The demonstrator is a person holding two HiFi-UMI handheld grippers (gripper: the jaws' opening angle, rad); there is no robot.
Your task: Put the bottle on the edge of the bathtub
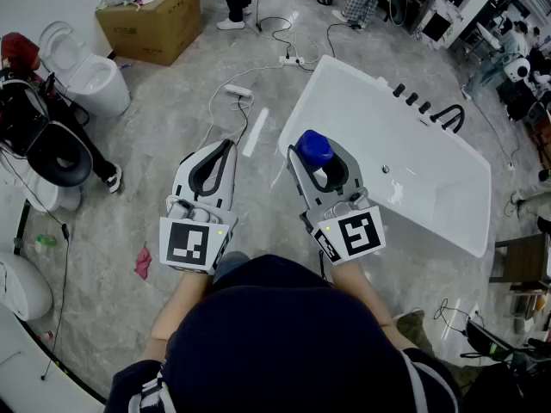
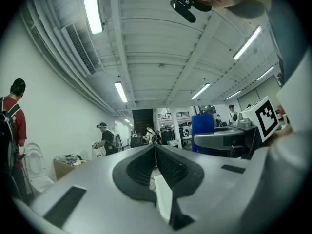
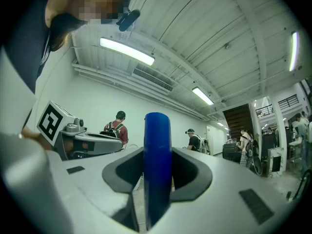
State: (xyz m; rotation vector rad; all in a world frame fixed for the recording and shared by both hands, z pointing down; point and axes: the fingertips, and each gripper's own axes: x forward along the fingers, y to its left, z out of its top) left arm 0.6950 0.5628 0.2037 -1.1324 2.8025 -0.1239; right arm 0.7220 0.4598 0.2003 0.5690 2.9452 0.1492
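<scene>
The right gripper held the blue bottle between its jaws, which were partly apart and pressed on it, just beside the near corner of the white bathtub. The left gripper was closed and empty. A power strip with cables lay on the floor ahead. A cardboard box and a toilet stood farther away.

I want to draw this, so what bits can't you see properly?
Head view: the blue plastic bottle shows only its top; the right tool gripping it covers the rest.
Right gripper view: the bottle disappears at its lower end between the jaws.
Head view: the white bathtub has part of its near rim hidden behind the right tool; neither gripper view shows the tub.
Head view: the black taps are too small for detail.
</scene>
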